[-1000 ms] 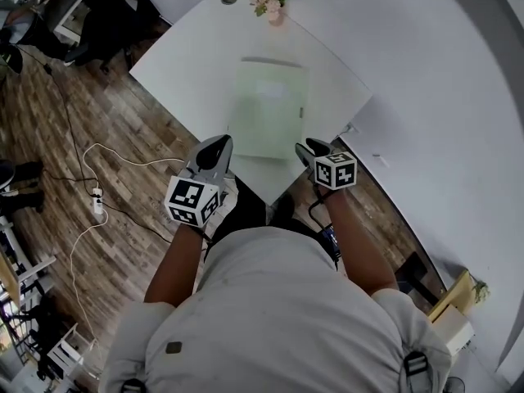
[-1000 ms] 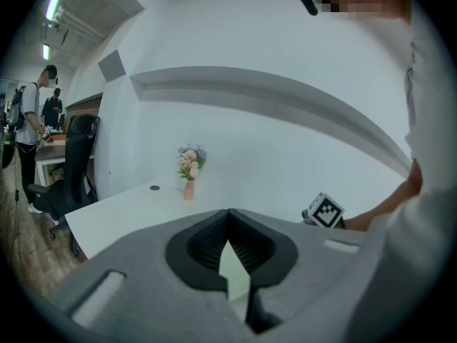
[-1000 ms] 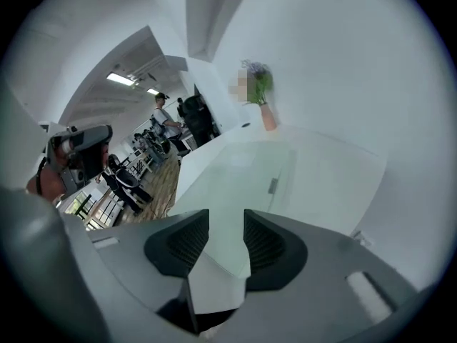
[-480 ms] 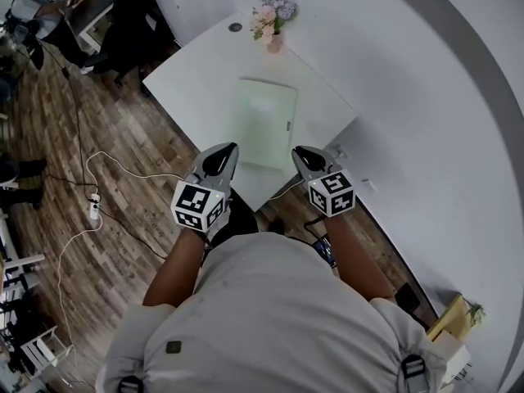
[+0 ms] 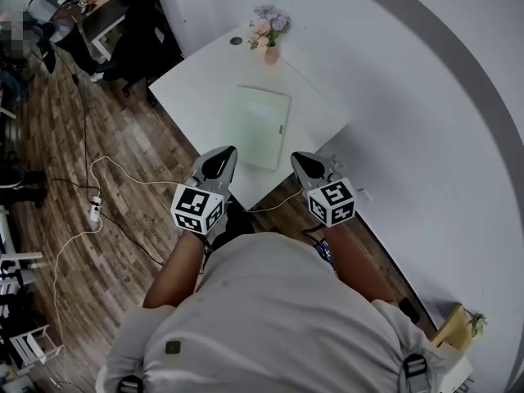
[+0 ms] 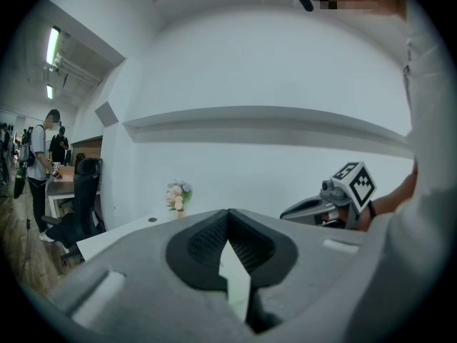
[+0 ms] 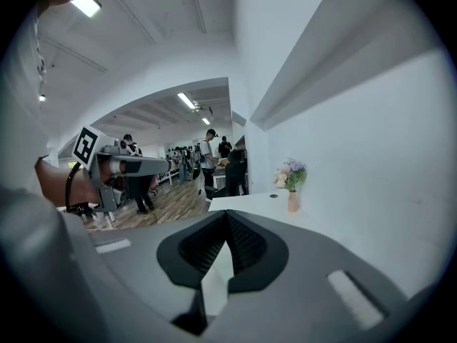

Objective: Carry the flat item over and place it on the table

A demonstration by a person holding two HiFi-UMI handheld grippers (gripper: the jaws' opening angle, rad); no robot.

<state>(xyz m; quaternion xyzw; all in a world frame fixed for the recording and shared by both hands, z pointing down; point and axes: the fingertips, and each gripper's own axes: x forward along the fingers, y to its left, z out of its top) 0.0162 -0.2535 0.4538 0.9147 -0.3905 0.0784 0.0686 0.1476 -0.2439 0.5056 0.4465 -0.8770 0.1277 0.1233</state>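
Flat item (image 5: 260,125), pale green, lies square on the white surface (image 5: 196,97); placement looks done. Left tool (image 5: 219,158) clenched, empty. Right tool (image 5: 304,164): jaws have just been closing, now together on nothing. Both hang short of the near edge, presumably to avoid disturbing it. Flower vase (image 5: 268,33) at far corner; wood floor (image 5: 98,137), curved white wall.

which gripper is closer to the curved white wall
The right gripper, jaws just closed empty, beside the white wall; the left gripper sits on the wood floor side.
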